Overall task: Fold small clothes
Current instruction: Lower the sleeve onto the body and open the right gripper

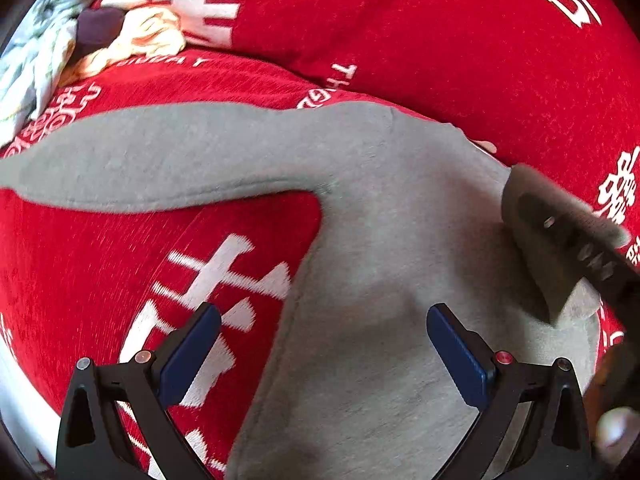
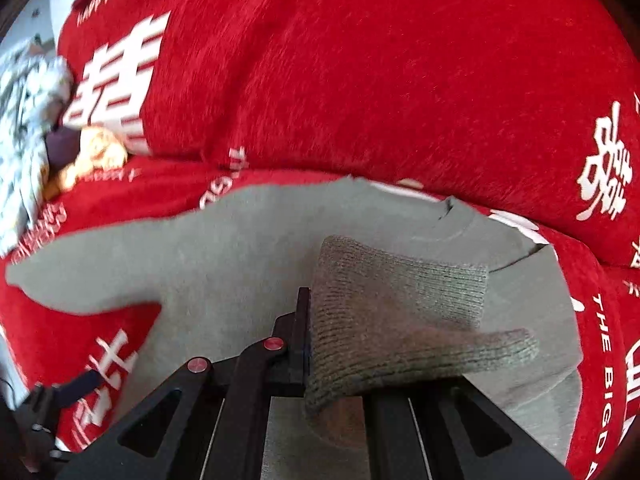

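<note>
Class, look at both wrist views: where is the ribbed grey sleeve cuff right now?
The ribbed grey sleeve cuff is clamped in the right gripper, folded over the grey sweatshirt's body just below its neckline, on the red sofa cover.

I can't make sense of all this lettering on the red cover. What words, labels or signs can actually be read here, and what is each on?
"HAPPY WEDDI", cut off by the frame: red cover, top left.
"THE BIGD", then cut off: same cover, right edge.
"THE", then blurred letters: cover, behind the grey sweater.
Large white Chinese characters: across the cover, partly hidden.
Small upside-down line near the crumpled clothes: too blurred to read.
Sweater, grippers: no text.
</note>
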`<act>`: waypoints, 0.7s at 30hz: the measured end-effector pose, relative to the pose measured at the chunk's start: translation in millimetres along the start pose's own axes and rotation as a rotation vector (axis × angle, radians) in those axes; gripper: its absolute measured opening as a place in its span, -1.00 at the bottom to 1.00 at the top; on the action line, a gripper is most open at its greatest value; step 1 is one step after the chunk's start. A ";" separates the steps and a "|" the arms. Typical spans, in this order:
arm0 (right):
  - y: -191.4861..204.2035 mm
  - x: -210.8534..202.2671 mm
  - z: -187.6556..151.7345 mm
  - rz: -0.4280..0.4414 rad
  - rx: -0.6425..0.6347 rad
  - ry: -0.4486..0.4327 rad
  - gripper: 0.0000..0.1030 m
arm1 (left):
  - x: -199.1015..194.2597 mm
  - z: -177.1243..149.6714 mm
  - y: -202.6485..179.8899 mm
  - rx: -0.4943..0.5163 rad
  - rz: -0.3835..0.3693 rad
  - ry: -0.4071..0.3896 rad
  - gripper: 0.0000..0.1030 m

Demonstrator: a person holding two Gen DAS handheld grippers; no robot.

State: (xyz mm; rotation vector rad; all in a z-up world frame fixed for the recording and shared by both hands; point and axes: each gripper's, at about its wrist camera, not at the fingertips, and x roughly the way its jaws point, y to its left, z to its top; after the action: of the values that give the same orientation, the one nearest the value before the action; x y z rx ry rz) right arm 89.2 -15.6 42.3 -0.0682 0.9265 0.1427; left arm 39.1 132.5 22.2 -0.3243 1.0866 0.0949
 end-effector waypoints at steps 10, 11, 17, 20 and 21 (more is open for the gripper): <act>33.0 38.7 -3.2 0.011 -0.023 0.082 -0.82 | 2.5 -7.1 18.9 -0.051 0.001 0.011 1.00; 36.4 42.1 -2.5 0.030 -0.025 0.086 -0.81 | 3.0 -7.2 21.0 -0.059 0.002 0.011 1.00; 43.3 40.4 2.5 0.173 -0.054 0.104 0.09 | 5.6 -6.6 33.8 -0.108 -0.018 0.021 1.00; 33.6 22.8 9.8 0.320 -0.031 0.085 0.19 | 2.8 -7.8 37.0 -0.124 -0.024 0.015 1.00; 28.7 16.1 12.5 0.356 -0.021 0.075 0.19 | 1.8 -7.9 36.5 -0.125 -0.023 0.011 1.00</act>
State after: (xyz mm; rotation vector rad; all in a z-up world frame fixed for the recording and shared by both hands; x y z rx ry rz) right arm 104.3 15.8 37.0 0.0731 1.0061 0.4821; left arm 24.7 164.5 9.6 -0.4497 1.0898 0.1415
